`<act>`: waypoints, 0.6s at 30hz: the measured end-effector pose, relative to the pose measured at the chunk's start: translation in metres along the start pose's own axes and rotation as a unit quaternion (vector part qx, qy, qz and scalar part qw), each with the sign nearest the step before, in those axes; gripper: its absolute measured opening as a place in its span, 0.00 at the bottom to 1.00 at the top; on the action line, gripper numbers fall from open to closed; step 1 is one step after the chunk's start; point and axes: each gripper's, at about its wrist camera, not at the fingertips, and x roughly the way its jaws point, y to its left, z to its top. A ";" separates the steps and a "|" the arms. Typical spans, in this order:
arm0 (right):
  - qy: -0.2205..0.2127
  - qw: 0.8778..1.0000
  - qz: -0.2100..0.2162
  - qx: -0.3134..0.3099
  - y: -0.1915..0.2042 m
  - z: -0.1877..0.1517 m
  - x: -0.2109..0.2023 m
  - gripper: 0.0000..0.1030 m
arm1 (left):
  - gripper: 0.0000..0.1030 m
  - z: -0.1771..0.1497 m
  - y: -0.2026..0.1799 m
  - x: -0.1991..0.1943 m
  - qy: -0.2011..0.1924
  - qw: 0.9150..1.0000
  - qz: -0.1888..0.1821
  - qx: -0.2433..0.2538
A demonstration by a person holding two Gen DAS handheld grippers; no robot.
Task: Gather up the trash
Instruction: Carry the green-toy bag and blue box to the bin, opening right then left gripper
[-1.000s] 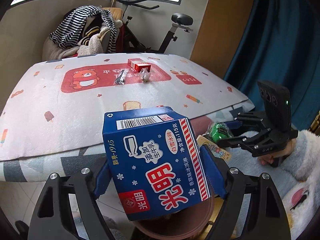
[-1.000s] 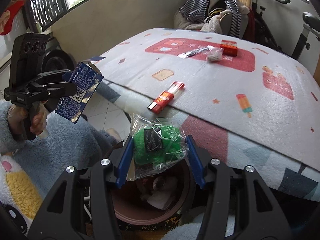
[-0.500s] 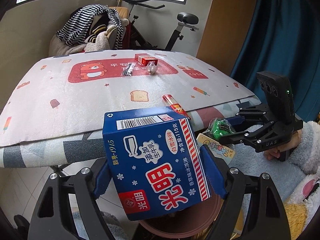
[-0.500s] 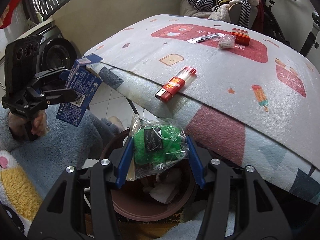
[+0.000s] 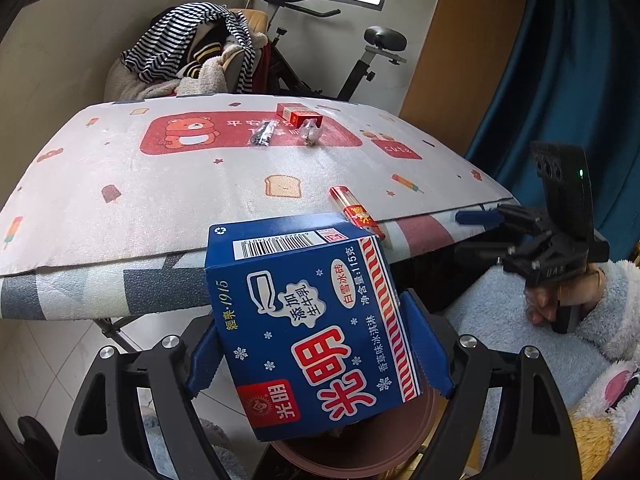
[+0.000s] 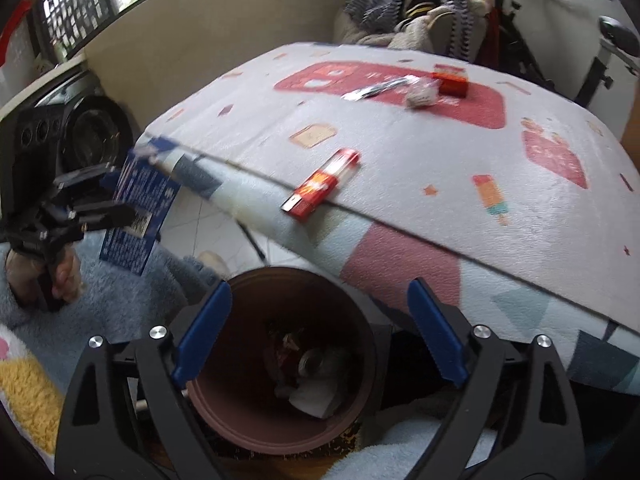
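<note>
1. We grip the blue ice-cream carton [image 5: 308, 320] in our left claw [image 5: 320, 344], above the brown bin [image 6: 280, 360], not yet dropped.
2. Our right claw [image 6: 320, 336] gapes empty over that bin, which already holds scraps.
3. On the worktop [image 5: 160, 200] the red tube [image 6: 320, 188], red box [image 5: 298, 114] and wrappers [image 5: 262, 134] remain.

Two wrist views low beside the table [image 5: 160, 184], both over the bin [image 6: 248, 432].

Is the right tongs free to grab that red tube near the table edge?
Probably yes. The right tongs are open and empty above the bin, and the red tube lies uncovered just ahead with nothing between.
</note>
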 end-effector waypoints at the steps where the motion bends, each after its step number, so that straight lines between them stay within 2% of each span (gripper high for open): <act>1: 0.000 1.000 0.000 0.000 0.000 0.000 0.000 0.89 | 0.77 0.000 -0.002 0.002 0.003 1.000 -0.002 0.005; 5: -0.035 0.998 -0.008 0.054 -0.015 -0.004 -0.010 0.93 | 0.77 -0.002 -0.010 0.010 0.018 1.000 -0.008 0.019; 8: -0.039 0.996 -0.006 0.076 -0.022 -0.005 -0.009 0.93 | 0.77 -0.002 -0.013 0.017 0.029 0.999 -0.010 0.025; 18: -0.037 0.997 -0.002 0.071 -0.028 -0.007 -0.010 0.93 | 0.78 -0.004 -0.018 0.031 0.052 0.998 -0.021 0.026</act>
